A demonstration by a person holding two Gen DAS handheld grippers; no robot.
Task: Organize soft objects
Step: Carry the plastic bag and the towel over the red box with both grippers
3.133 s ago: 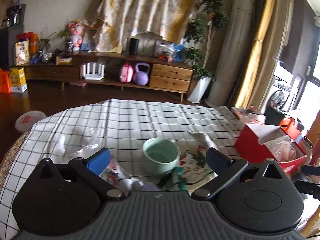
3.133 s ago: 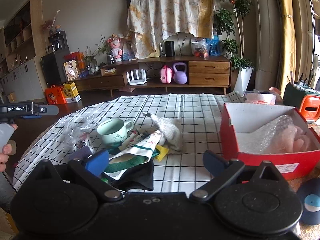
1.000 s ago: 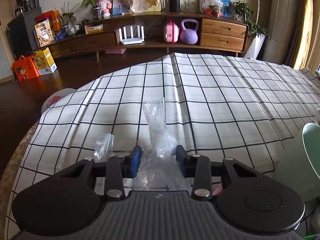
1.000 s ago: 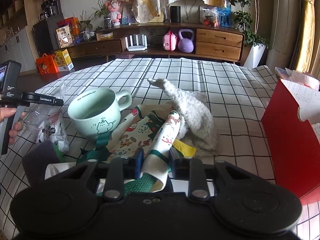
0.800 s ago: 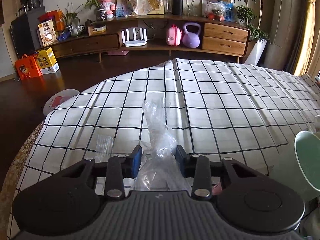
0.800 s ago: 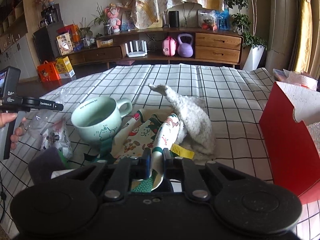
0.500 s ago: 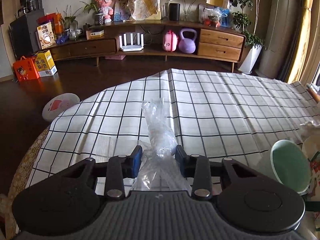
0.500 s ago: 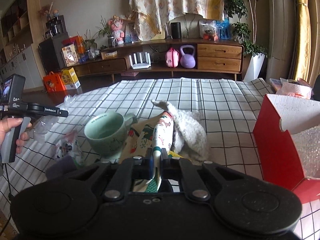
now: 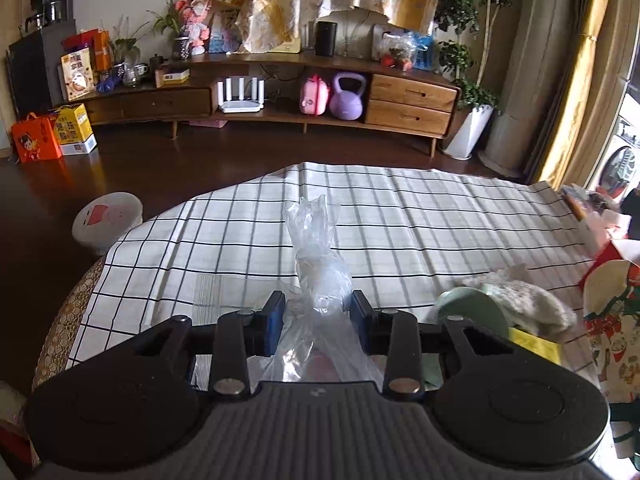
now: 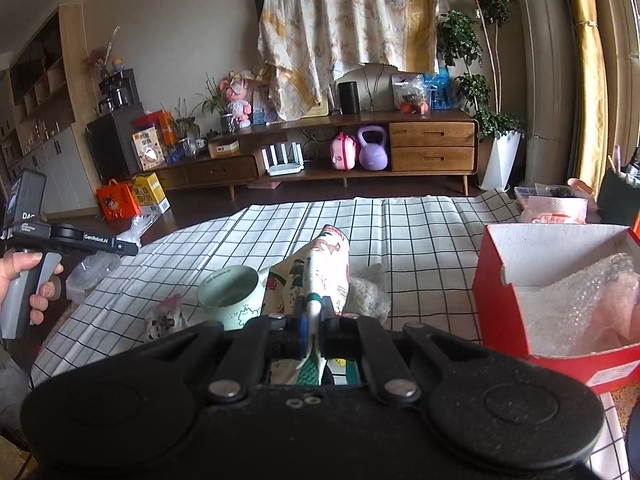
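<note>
Left gripper (image 9: 318,314) was clamped on a clear plastic bag (image 9: 316,272), its blue pads (image 9: 275,316) pressing the crumpled neck from both sides; the bag's twisted top stood up past the fingertips, and its lower part trailed back under the gripper body. From the right wrist view the same left gripper (image 10: 120,246) was seen at far left, held in a hand (image 10: 24,280) at the table's left edge, with plastic hanging below it.

Right gripper (image 10: 314,320) was pinched tight on a printed cloth (image 10: 324,268), white with red and green figures. The jaws were nearly touching, with only the cloth's green-trimmed edge between them. The cloth rose in a fold beyond the fingertips and draped down toward the table.

Table was covered by a white checked tablecloth (image 10: 420,240). A pale green mug (image 10: 232,296) stood upright just left of the held cloth. A fuzzy white knit item (image 10: 370,290) lay behind and right of the cloth, partly hidden by it. A small bagged toy (image 10: 164,318) lay left of the mug, on the near side.

A red box (image 10: 496,308) sat at the right of the table, open-topped, with bubble wrap (image 10: 576,300) inside. A yellow scrap (image 9: 534,346) showed in the left wrist view beside the knit item.
</note>
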